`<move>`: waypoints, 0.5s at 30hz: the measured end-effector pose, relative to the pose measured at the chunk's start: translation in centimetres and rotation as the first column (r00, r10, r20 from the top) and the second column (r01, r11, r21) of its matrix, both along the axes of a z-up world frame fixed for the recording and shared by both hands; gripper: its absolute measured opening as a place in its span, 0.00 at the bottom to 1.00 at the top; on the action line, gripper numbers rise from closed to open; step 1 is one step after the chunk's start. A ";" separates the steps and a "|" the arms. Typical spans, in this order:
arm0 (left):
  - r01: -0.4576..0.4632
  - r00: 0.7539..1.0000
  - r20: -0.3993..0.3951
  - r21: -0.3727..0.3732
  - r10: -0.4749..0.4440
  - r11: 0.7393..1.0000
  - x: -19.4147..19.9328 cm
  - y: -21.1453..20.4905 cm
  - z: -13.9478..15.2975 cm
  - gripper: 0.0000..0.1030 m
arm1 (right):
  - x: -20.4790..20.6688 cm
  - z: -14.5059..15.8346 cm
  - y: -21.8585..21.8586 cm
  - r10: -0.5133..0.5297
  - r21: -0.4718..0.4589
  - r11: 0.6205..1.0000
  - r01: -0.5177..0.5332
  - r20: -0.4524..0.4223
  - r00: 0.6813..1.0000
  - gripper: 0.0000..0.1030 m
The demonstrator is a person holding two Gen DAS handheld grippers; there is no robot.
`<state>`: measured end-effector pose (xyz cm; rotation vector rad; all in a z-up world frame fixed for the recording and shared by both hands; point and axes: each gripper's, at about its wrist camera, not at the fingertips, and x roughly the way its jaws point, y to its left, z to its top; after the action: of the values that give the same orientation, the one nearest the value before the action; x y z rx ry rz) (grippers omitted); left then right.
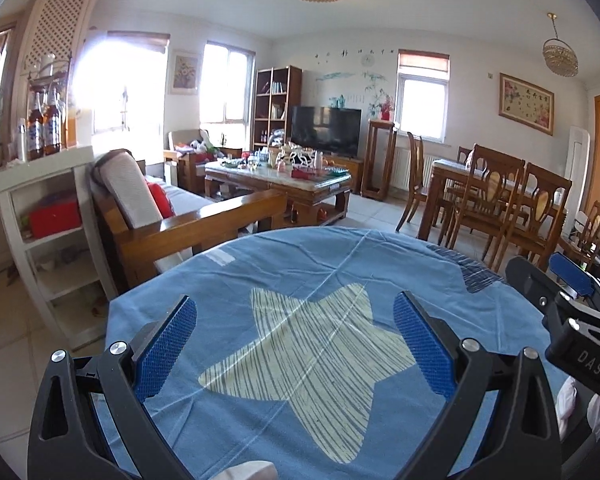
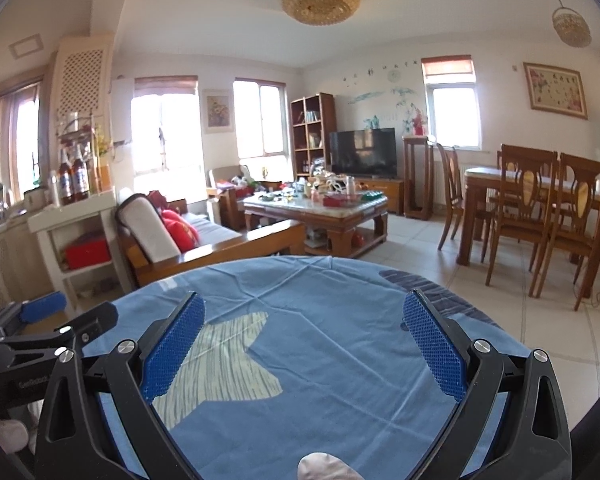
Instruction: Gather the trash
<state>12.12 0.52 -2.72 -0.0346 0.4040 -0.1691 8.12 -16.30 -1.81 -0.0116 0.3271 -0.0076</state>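
My left gripper (image 1: pixel 294 344) is open and empty, held over a round table covered with a blue cloth (image 1: pixel 340 280) that has a pale star print. My right gripper (image 2: pixel 300 340) is also open and empty over the same blue cloth (image 2: pixel 320 320). Each gripper shows at the edge of the other's view: the right one in the left wrist view (image 1: pixel 556 288), the left one in the right wrist view (image 2: pixel 60 320). No trash is visible on the cloth. A cluttered coffee table (image 1: pixel 276 176) stands far ahead; it also shows in the right wrist view (image 2: pixel 316 204).
A wooden sofa with a red cushion (image 1: pixel 160 200) stands ahead on the left, beside a white shelf (image 1: pixel 44 208) with bottles on top. A dining table with chairs (image 1: pixel 496 196) is on the right. A TV (image 1: pixel 326 130) and a bookcase stand at the far wall.
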 end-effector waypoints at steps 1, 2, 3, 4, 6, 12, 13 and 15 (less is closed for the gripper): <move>0.001 1.000 0.006 -0.001 -0.001 1.000 -0.1 0.0 0.1 0.95 | -0.2 0.0 0.0 -0.001 -0.003 1.000 0.001 0.005 1.000 0.95; 0.000 1.000 0.011 -0.003 0.000 1.000 -0.1 0.0 0.1 0.95 | -0.3 0.0 0.1 -0.003 -0.005 1.000 0.003 0.010 1.000 0.95; 0.000 1.000 0.014 -0.003 0.000 1.000 -0.1 0.0 0.1 0.95 | -0.5 0.0 0.1 -0.006 -0.007 1.000 0.006 0.014 1.000 0.95; 0.001 1.000 0.019 -0.006 -0.001 1.000 -0.1 0.0 0.2 0.95 | -0.6 0.0 0.1 -0.010 -0.008 1.000 0.011 0.018 1.000 0.95; 0.002 1.000 0.028 -0.012 -0.002 1.000 -0.1 0.1 0.2 0.95 | -0.7 0.0 0.1 -0.014 -0.008 1.000 0.014 0.022 1.000 0.95; 0.001 0.999 0.040 -0.018 0.000 1.000 -0.3 0.2 0.3 0.95 | -0.8 0.1 0.2 -0.014 -0.013 1.000 0.014 0.023 1.000 0.95; 0.001 0.999 0.040 -0.018 0.000 1.000 -0.3 0.2 0.3 0.95 | -0.7 0.1 0.4 -0.013 -0.016 1.000 0.014 0.022 1.000 0.95; 0.000 0.999 0.041 -0.018 0.001 1.000 -0.3 0.3 0.4 0.95 | -0.7 0.1 0.3 -0.014 -0.018 1.000 0.014 0.021 1.000 0.95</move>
<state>11.78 0.80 -2.37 -0.0484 0.3614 -0.1729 7.43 -15.98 -1.68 -0.0276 0.3060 -0.0246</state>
